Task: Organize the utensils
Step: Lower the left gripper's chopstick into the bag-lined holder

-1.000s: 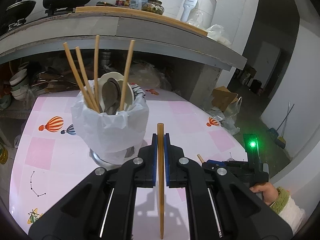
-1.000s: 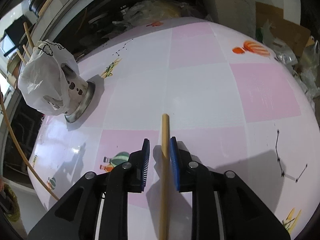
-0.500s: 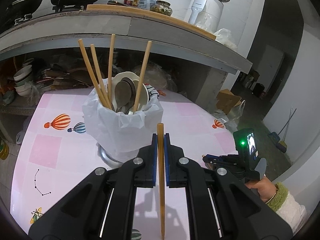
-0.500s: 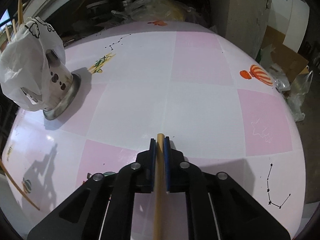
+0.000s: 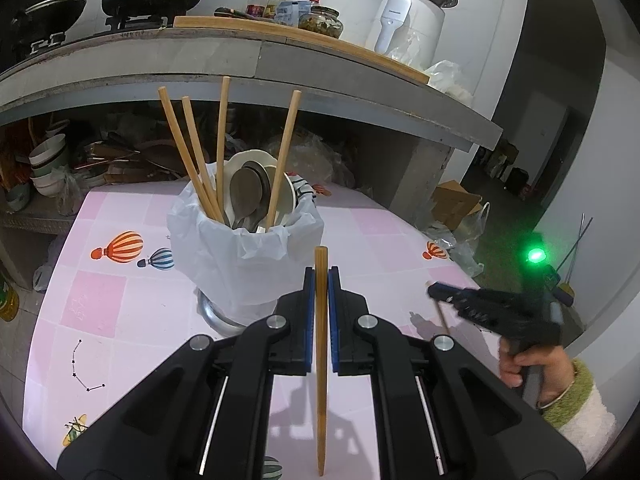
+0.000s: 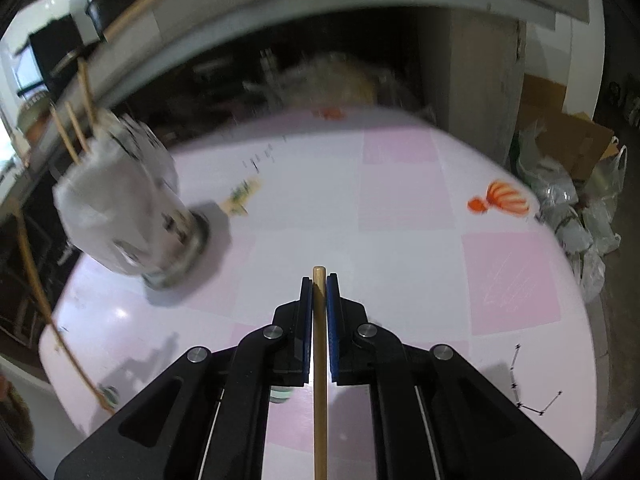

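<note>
- Nearest to me in the left wrist view, my left gripper (image 5: 320,280) had its jaws clamped tight on one wooden chopstick (image 5: 320,340), which ran lengthwise between the blue pads with its blunt end poking out just ahead of them.
- In the right wrist view, my right gripper (image 6: 319,284) had its jaws closed just as tight on a second chopstick (image 6: 319,380), held the same way above the pink-and-white checked desk (image 6: 400,240).
- That made two chopsticks in hand, one per gripper.
- Just beyond the left jaws stood the utensil holder (image 5: 244,256), a metal cup wrapped in a white plastic bag, upright on the desk.
- I counted four chopsticks (image 5: 218,152) standing in it, leaning apart, along with several spoons (image 5: 246,196); I could not count the spoons for certain.
- Only the left view showed the right gripper from outside, with the hand (image 5: 528,364) and its green-cuffed sleeve at the desk's right edge.
- Only the left view looked into the holder; the right view showed it blurred and from the side, far left.
- Farthest back, the left view alone showed a concrete shelf (image 5: 320,64) with three bottles (image 5: 276,0), a jar and a white appliance (image 5: 408,24).
</note>
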### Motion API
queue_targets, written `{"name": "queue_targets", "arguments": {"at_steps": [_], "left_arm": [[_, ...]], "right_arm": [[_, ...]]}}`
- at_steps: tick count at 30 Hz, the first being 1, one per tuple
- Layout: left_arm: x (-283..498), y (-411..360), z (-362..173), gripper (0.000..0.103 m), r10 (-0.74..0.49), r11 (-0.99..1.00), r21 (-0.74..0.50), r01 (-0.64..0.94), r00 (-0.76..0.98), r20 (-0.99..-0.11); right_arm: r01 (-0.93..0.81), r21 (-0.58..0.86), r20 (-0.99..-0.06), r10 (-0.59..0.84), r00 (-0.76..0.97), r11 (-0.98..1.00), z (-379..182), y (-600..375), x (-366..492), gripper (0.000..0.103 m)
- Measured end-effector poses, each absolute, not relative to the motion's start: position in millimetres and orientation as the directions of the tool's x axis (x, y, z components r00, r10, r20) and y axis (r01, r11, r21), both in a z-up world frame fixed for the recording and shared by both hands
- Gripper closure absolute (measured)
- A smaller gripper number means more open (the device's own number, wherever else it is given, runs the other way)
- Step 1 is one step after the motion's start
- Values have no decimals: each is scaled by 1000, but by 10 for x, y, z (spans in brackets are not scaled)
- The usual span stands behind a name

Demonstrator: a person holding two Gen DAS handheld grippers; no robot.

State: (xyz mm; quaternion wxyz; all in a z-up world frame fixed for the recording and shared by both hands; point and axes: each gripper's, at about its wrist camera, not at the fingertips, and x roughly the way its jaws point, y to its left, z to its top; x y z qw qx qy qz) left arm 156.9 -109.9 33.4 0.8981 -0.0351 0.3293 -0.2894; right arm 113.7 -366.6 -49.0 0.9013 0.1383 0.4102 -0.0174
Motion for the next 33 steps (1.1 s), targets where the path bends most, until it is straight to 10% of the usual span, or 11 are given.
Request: {"name": "queue_targets", "arguments": {"at_steps": [33], "left_arm": [[1355,-970,511,98,-552,826,-239,510,650,-522]], "right_arm": [[67,266,-525,86,847,962,650,-3647,572,96]]}}
